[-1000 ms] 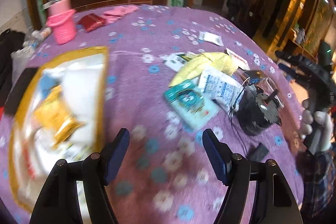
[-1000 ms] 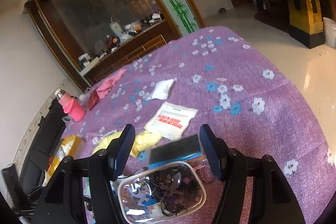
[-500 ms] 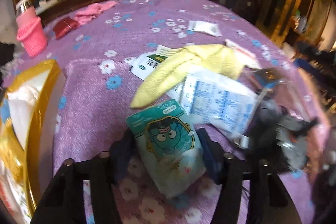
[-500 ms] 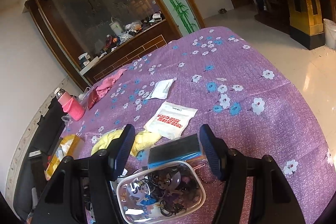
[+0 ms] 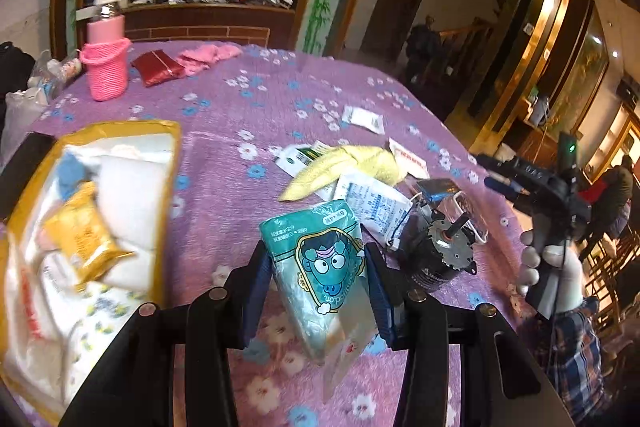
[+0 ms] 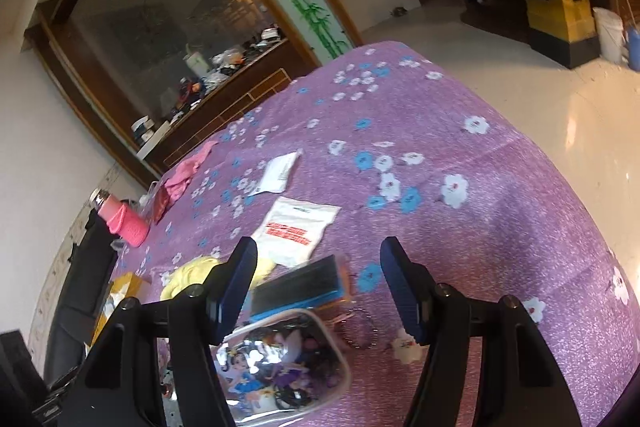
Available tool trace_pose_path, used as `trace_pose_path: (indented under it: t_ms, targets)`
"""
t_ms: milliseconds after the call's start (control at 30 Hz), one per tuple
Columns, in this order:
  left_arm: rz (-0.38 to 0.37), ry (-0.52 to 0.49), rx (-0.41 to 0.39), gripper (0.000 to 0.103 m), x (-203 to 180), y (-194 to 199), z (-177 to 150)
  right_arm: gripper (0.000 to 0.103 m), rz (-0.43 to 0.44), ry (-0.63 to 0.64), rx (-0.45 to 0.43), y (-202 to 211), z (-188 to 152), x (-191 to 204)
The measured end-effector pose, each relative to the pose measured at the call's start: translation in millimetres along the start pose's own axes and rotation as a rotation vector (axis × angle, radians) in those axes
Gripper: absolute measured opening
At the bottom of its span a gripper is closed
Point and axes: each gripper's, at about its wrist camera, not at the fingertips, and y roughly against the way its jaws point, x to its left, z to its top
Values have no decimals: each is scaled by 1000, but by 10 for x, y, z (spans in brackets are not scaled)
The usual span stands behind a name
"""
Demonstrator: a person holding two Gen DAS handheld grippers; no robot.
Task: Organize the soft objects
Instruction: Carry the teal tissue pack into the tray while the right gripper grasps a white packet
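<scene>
Purple cloth [image 5: 248, 107], tissue pack [image 5: 320, 267] btwn left gripper [image 5: 316, 291] jaws

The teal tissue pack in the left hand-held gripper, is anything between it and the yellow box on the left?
Nothing visible blocks it. The teal tissue pack is clamped in the left hand-held gripper, and only bare purple tablecloth lies between it and the yellow box. The black motor sits on the opposite side.
</scene>
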Motion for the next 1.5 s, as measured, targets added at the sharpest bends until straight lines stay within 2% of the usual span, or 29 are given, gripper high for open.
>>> trace_pose_path:
  t_ms: [133,233,433,500,633,700,800,967,1033,1067,1133,1167,1200,1233,1300,1500]
  targets:
    - [6,26,-45,48,174,255,-3,63,20,-38,67,-135,-21,-62]
    - [21,54,-79,48,353,436,17,63,21,-26,111,-200,13,37]
    - [84,82,-128,48,710,693,-21,63,-29,189,252,-485,238,708]
    - [105,104,-124,48,833,700,-55,63,-55,226,285,-669,349,919]
    - [120,145,-100,48,1043,634,-112,63,-98,208,386,-1173,556,1128]
    - [124,153,-91,48,1108,613,-119,63,-153,205,442,-1490,647,1200]
    - [137,169,-69,49,1223,545,-115,63,-250,203,463,-1864,776,1244]
    - [169,191,-19,52,1427,376,-106,63,-328,32,456,-2288,1007,1066]
    - [176,191,-8,52,1464,342,-106,63,-358,-2,480,-2459,1012,1027]
    - [181,184,-9,53,1476,335,-107,67,-371,4,496,-2527,990,1038]
    - [189,175,-18,54,1498,356,-112,68,-391,86,485,-2587,951,1199]
    - [193,177,-23,54,1520,372,-118,61,-422,129,488,-2616,906,1261]
    - [190,184,-26,54,1547,392,-123,48,-447,194,472,-2613,852,1357]
    - [182,195,-32,54,1573,418,-133,44,-434,210,465,-2602,827,1402]
    - [182,207,-42,54,1598,471,-146,16,-395,204,446,-2503,814,1458]
    - [178,219,-92,55,1592,729,-219,0,-303,220,383,-2032,845,1603]
